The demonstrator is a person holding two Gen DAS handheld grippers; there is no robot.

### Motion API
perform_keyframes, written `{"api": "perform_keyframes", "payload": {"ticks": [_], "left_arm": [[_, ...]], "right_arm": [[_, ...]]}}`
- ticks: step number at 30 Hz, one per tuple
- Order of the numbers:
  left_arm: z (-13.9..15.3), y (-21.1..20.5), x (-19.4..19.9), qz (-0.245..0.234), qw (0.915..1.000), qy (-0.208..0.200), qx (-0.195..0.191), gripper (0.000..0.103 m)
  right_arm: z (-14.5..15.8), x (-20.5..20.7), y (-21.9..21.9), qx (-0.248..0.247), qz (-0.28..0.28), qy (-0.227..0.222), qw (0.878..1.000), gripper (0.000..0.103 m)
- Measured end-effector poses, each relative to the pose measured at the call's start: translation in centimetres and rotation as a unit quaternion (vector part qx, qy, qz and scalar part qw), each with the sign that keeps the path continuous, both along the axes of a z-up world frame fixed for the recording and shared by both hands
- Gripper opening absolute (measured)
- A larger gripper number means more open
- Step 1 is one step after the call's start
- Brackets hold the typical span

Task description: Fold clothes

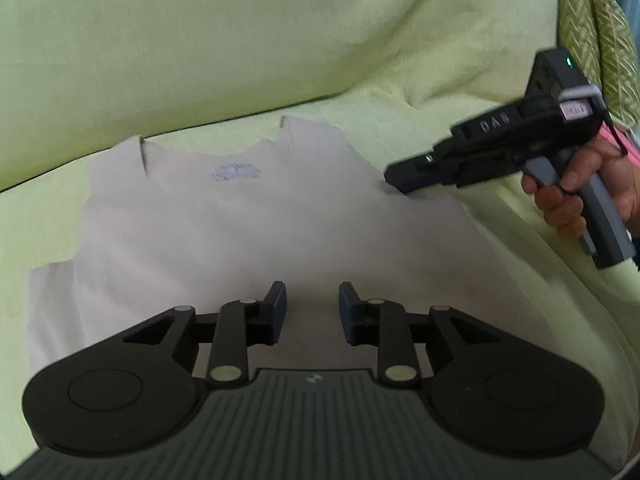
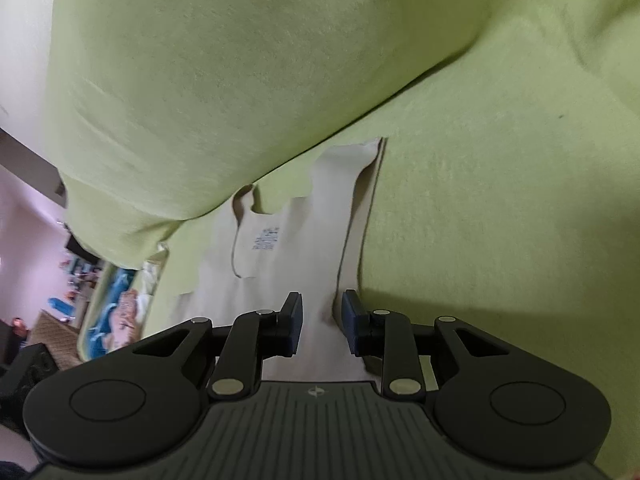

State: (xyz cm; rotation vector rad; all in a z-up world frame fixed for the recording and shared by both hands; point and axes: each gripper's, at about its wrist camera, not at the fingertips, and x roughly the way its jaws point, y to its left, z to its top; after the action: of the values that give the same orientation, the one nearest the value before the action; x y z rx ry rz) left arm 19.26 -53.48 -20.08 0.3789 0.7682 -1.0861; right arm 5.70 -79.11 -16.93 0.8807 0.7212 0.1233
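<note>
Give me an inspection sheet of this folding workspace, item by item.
Surface: sofa seat under a lime-green cover.
Job's things: beige sleeveless top lying flat, neckline toward the backrest, printed label showing.
Clutter: nothing seen on the seat.
Grippers: left gripper open above the top's lower part; right gripper open, over the top's side edge, nothing pinched; a hand holds its handle.
Cables: nothing seen.
Surroundings: green patterned cushion at the sofa's end; blurred room beyond.

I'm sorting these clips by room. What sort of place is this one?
Probably a home living room. A beige undershirt lies on a sofa seat draped in a lime-green cover, with a patterned cushion at one end and household clutter behind.
</note>
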Motion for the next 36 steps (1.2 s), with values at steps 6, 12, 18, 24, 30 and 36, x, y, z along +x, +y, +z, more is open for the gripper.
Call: {"api": "perform_keyframes", "payload": {"ticks": [6, 12, 18, 24, 30, 36], "left_arm": [[0.4, 0.7, 2.7, 0.022, 0.9993, 0.027, -0.013, 0.024], [0.2, 1.2, 3.6, 0.029, 0.9992, 0.025, -0.007, 0.024], [0.4, 2.1, 3.5, 0.018, 0.9998, 0.009, -0.002, 0.024], [0.1, 2.6, 3.2, 0.015, 0.9999, 0.002, 0.001, 0.024], [0.1, 2.9, 3.4, 0.022, 0.9997, 0.010, -0.004, 0.026], [0.7, 2.7, 4.8, 0.040, 0.9991, -0.002, -0.012, 0.027]], "right_arm": [[0.4, 0.9, 0.3, -0.006, 0.025, -0.005, 1.000, 0.028], [1.6, 0.8, 2.5, -0.118, 0.020, -0.004, 0.993, 0.001], [2.0, -1.6, 1.3, -0.182, -0.081, 0.026, 0.980, 0.000], [2.3, -2.6, -0.1, -0.084, -0.109, -0.026, 0.990, 0.017], [0.9, 1.0, -1.5, 0.005, -0.110, -0.019, 0.994, 0.026], [-0.4, 3.8, -3.3, 0.041, -0.114, -0.014, 0.993, 0.026]]}}
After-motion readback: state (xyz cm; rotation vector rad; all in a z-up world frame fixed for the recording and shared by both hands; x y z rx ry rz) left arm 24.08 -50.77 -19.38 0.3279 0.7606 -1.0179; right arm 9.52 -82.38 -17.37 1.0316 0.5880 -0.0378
